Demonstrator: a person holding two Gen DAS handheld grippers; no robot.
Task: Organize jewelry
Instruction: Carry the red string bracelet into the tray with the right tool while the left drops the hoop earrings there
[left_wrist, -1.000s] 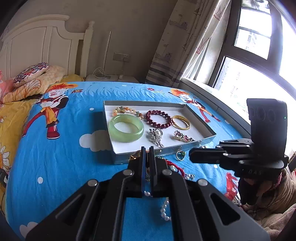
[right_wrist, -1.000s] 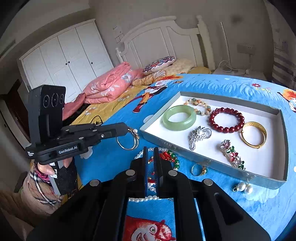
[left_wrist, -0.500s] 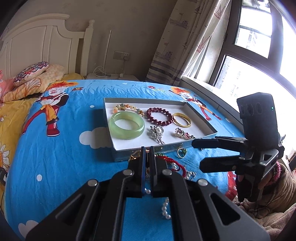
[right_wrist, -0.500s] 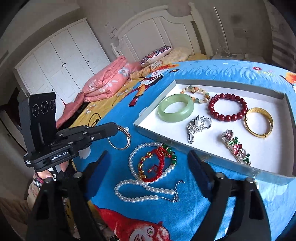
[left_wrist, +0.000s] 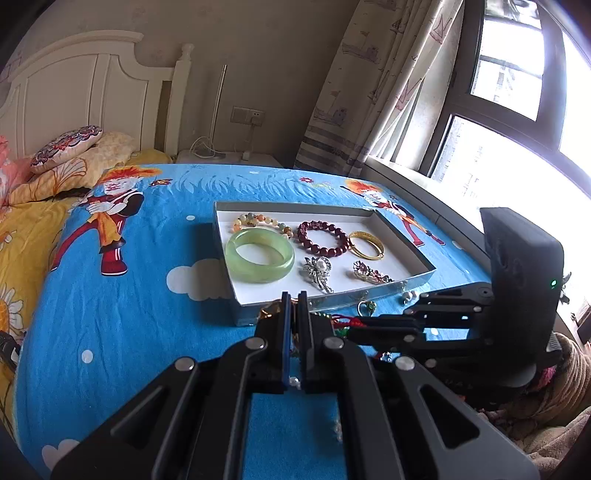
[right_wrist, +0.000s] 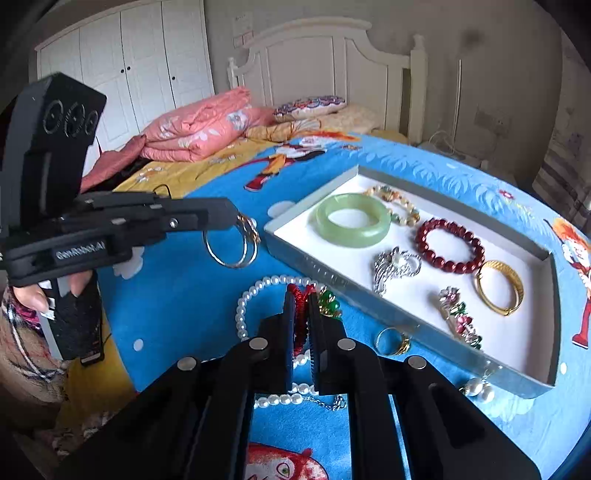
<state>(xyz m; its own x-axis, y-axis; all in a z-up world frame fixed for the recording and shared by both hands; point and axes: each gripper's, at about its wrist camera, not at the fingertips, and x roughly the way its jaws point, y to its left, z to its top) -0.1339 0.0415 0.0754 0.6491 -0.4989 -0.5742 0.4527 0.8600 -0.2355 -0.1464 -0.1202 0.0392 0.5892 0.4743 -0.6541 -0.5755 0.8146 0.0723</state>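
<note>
In the right wrist view the left tool (right_wrist: 236, 218) is seen pinching a pair of thin hoop bangles (right_wrist: 232, 243), which hang from its pressed-together tips above the blue bedspread (right_wrist: 177, 295); in the left wrist view only a scrap of gilt metal is glimpsed past that tool's own tips. A white wardrobe (right_wrist: 122, 66) and a folded pink quilt (right_wrist: 195, 129) are shown in the right wrist view alone, a window (left_wrist: 517, 110) and curtain (left_wrist: 373, 92) in the left alone.

The right tool (right_wrist: 302, 306) is closed on a red beaded bracelet (right_wrist: 300, 317), ringed by a pearl necklace (right_wrist: 255, 295) on the bed, just beside the tray (left_wrist: 332, 299). Within the tray lie a green jade bangle (left_wrist: 259, 254), a dark red bead bracelet (left_wrist: 323, 243), a gold bangle (left_wrist: 366, 244) and two brooches. A gold ring (right_wrist: 391, 339) rests on the bed against the tray's near wall.

Half a second earlier the right tool was spread wide above the bracelet; it has since been closed on it
</note>
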